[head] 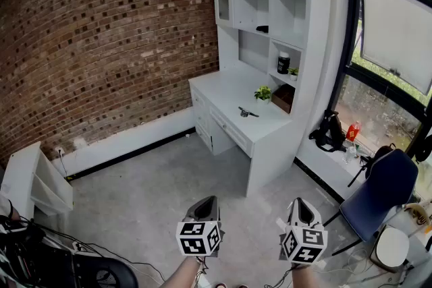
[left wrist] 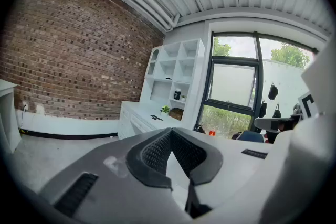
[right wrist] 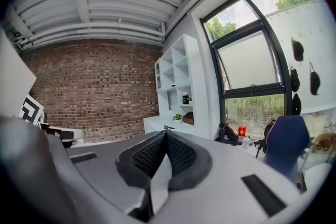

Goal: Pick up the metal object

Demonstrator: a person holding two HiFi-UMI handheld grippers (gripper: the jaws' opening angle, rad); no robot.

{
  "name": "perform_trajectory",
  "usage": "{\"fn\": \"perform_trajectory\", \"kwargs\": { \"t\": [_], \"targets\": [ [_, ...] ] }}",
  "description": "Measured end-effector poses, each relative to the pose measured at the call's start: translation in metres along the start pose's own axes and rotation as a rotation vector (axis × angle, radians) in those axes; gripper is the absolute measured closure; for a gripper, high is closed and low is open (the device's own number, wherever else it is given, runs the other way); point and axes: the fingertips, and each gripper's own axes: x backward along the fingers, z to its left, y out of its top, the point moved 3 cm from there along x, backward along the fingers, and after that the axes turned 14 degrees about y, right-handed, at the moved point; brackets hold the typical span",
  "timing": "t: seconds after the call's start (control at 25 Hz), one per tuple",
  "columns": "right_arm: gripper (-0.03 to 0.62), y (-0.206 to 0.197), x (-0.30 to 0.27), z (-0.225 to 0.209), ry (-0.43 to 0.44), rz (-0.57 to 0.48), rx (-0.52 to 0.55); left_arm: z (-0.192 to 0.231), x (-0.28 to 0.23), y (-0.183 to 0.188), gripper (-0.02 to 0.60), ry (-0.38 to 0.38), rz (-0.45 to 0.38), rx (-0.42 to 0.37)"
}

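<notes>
Not started: the metal object point(head: 248, 112) lies on the white counter point(head: 226, 94) near the potted plant point(head: 262, 92), well apart from both grippers. Left gripper point(head: 208, 202) and right gripper point(head: 300, 203) have their jaws closed on nothing. Approach and grasp are both left to do.

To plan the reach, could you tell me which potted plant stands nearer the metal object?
The larger plant on the desktop, near the metal object; the other plant sits up on a shelf.

item: metal object point(head: 248, 112) | look: dark, slim, elongated | pose: lying flat | place: on the white table point(head: 223, 94), near its front edge
</notes>
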Motion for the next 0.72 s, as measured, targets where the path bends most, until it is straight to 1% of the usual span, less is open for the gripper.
{"fn": "perform_trajectory", "kwargs": {
  "t": [0.32,0.52,0.72],
  "targets": [
    [0.592,-0.003,0.006,0.002,0.002,0.011,0.005,0.003,0.008,-0.003,0.575,0.021,0.0,0.003],
    [0.592,-0.007,0.008,0.005,0.026,0.01,-0.001,0.003,0.012,-0.008,0.575,0.026,0.011,0.004],
    [0.592,-0.015,0.012,0.005,0.011,0.035,0.003,0.002,0.015,-0.01,0.575,0.03,0.0,0.006]
  ]
}}
